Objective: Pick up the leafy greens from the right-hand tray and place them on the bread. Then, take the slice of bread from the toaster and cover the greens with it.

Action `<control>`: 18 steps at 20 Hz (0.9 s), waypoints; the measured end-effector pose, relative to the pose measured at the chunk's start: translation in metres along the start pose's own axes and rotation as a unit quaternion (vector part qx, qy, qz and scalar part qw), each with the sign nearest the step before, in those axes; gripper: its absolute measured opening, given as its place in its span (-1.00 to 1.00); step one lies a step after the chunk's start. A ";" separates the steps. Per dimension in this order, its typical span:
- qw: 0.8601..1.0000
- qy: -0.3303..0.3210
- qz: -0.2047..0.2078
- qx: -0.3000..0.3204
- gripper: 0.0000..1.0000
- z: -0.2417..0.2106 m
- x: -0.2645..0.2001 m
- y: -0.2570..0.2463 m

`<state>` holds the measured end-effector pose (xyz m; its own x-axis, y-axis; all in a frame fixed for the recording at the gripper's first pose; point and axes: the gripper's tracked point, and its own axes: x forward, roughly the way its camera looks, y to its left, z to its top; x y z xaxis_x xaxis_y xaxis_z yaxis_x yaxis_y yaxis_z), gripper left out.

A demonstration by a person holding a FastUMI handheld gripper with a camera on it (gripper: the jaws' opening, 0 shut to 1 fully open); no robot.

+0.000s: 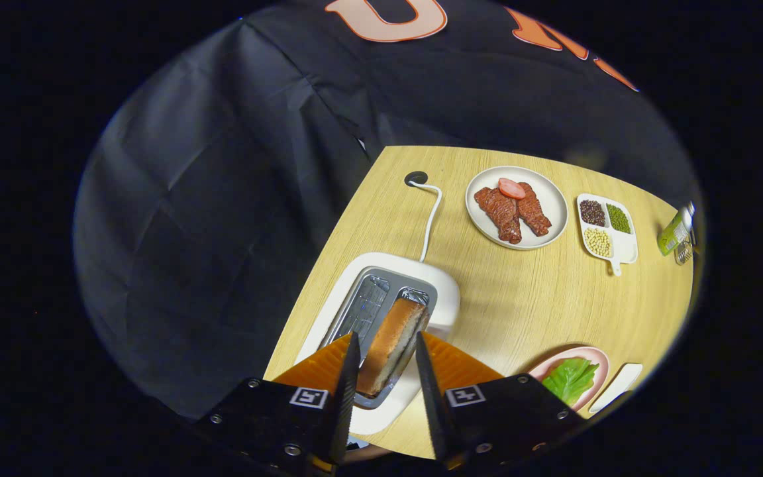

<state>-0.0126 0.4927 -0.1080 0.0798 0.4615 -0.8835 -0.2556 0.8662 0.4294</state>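
A slice of toasted bread [396, 324] stands on edge in the right slot of the white toaster [446, 285], rising well above it. My gripper [387, 338] reaches down over the toaster with one finger on each side of the slice. Both fingers [350, 371] press against its faces, so the gripper is shut on it. The left slot is empty. The leafy greens [570, 379] lie on a pink plate [598, 361] to the right of my fingers; what is under the leaves is hidden. A white tray [620, 385] sits just beyond that plate.
The toaster's white cable [429, 222] runs back to a hole in the wooden table [520, 298]. Farther back stand a white plate [554, 199] with meat and a sausage slice, a divided dish [626, 250] of beans, and a green bottle [674, 232]. The table's left edge runs beside the toaster.
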 end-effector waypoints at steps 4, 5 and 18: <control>1.000 -0.008 0.017 0.004 -0.50 -0.001 0.004 0.004; 0.999 -0.007 0.029 0.014 -0.54 -0.002 0.003 0.008; 0.984 -0.097 0.132 0.065 -0.83 0.019 -0.073 -0.004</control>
<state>0.0013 0.4589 -0.0417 0.2124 0.6914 -0.6906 -0.1682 0.7220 0.6711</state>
